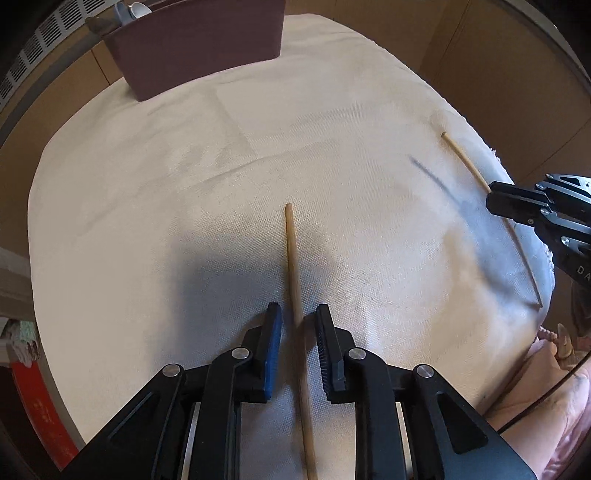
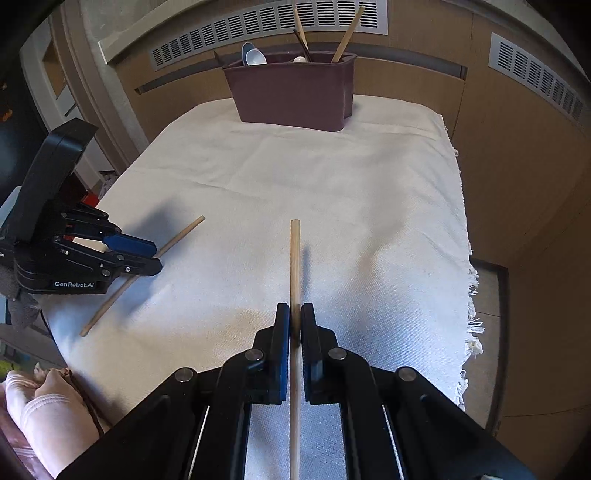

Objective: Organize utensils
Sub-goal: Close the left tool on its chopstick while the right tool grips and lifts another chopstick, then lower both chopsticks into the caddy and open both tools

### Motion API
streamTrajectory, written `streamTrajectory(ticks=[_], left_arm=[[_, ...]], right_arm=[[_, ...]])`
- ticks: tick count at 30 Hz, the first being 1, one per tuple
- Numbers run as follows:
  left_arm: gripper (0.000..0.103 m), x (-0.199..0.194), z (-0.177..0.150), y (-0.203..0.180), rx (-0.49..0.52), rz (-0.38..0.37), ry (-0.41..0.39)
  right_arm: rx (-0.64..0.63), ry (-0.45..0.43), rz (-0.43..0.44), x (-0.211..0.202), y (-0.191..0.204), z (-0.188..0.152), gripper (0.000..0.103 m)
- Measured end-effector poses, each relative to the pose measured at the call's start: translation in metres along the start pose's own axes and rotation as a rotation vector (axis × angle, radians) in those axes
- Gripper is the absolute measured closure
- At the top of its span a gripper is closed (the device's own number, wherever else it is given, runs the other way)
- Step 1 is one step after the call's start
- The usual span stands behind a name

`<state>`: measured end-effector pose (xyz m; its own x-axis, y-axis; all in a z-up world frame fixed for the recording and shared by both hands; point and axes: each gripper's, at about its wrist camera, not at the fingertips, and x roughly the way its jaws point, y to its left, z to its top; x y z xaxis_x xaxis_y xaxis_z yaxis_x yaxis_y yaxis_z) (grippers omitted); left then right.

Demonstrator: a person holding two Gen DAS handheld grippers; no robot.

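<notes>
Two wooden chopsticks are on a white cloth. My left gripper (image 1: 298, 317) is open, its jaws on either side of one chopstick (image 1: 291, 254), which lies on the cloth; it also shows in the right wrist view (image 2: 177, 238). My right gripper (image 2: 294, 321) is shut on the other chopstick (image 2: 294, 258), which points forward just above the cloth. In the left wrist view that chopstick (image 1: 467, 166) and the right gripper (image 1: 496, 197) are at the far right. A maroon utensil holder (image 2: 291, 96) stands at the cloth's far end with spoons and chopsticks in it.
The white cloth (image 2: 332, 192) covers a small table with a fringed right edge. Wooden wall panels and vent grilles (image 2: 266, 22) stand behind the holder. The holder also shows at the top left of the left wrist view (image 1: 199, 48).
</notes>
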<state>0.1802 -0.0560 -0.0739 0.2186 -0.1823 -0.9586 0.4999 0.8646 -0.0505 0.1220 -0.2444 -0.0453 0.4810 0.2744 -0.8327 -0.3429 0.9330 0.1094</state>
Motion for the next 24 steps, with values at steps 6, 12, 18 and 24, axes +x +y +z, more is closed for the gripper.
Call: streamTrajectory(ticks=[6,12,18,24], left_arm=[[0.092,0.006,0.013,0.003,-0.060,0.001,0.054],[0.098,-0.026,-0.004,0.007,-0.196,-0.087,-0.224],[0.098,-0.084,-0.034,0.012,-0.334,-0.136,-0.577],[0.098,-0.138,-0.024,0.018,-0.305,-0.107,-0.753]], right_arm=[[0.031,-0.041,0.049,-0.001,-0.003,0.003,0.097],[0.081,-0.135,0.102,-0.020,-0.004,0.012,0.097],[0.111,-0.220,0.108,-0.042,0.000,0.031,0.097],[0.108,-0.377,0.111,-0.081,0.010,0.061,0.097]])
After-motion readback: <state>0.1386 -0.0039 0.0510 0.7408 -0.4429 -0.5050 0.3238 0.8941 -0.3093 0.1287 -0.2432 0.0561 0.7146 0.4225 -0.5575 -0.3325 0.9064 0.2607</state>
